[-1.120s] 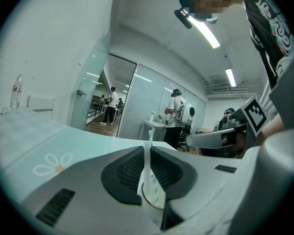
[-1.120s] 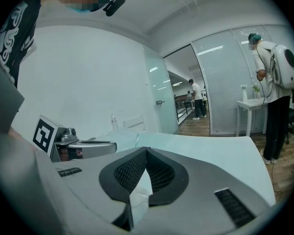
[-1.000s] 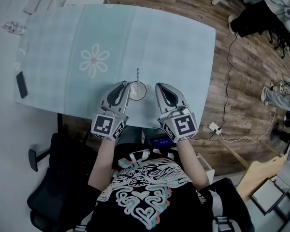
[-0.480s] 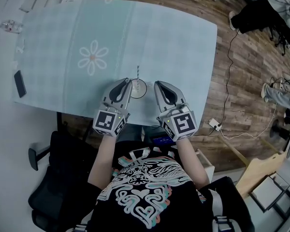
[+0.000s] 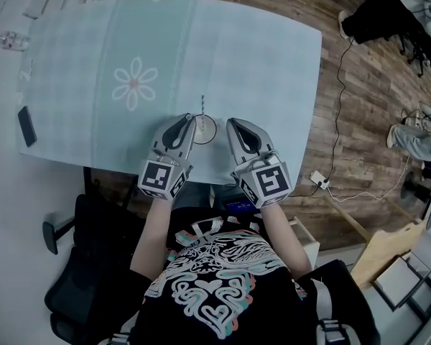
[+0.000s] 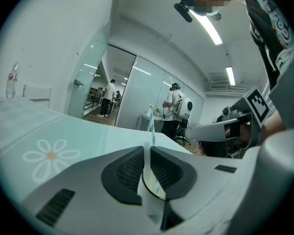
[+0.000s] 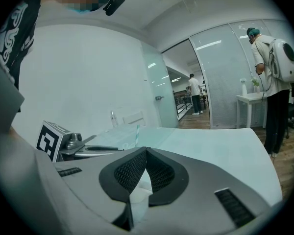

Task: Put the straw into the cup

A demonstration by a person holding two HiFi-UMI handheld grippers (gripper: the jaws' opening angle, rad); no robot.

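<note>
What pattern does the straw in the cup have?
Teal-and-white stripes on the straw, which stands in the cup; clearest in the left gripper view.

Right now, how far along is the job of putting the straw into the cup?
Done: the straw stands in the cup. In hand: the left gripper is closed on the cup's rim; the right gripper is closed beside the cup, apart from it. Left: probably only letting go.
</note>
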